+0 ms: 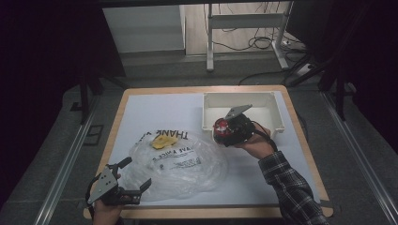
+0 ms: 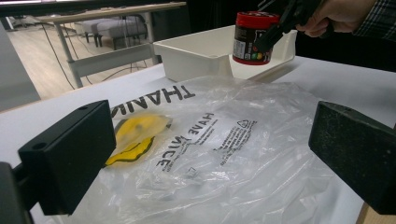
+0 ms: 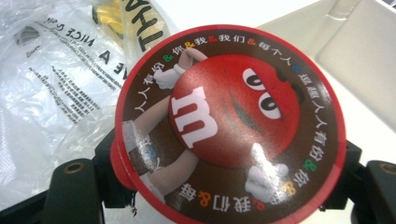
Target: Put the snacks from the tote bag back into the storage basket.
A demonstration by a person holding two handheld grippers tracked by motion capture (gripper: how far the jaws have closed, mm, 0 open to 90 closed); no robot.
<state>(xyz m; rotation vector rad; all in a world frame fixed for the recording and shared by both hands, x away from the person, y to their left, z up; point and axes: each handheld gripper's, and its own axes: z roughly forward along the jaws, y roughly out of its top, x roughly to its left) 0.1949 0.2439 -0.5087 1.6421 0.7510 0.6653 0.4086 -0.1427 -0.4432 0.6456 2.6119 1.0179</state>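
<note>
My right gripper (image 1: 226, 132) is shut on a red-lidded candy tub (image 1: 221, 126), held in the air just in front of the white bin (image 1: 277, 115). The tub's lid with its red cartoon face (image 3: 229, 121) sits between the black jaws. In the left gripper view the tub (image 2: 252, 37) hangs over the bin's near edge (image 2: 187, 49). A crumpled clear plastic bag (image 1: 176, 164) printed with black lettering lies on the white table cover, with a yellow packet (image 1: 162, 140) inside it. My left gripper (image 1: 136, 176) stands open at the bag's near left corner, nothing between its pads (image 2: 70, 154).
The white bin sits at the table's back right. The wooden table edge (image 1: 206, 213) runs along the front. Behind the table stand a metal frame (image 1: 244, 23) and loose floor cables (image 1: 263, 44). A plaid sleeve (image 1: 291, 187) reaches in from the bottom right.
</note>
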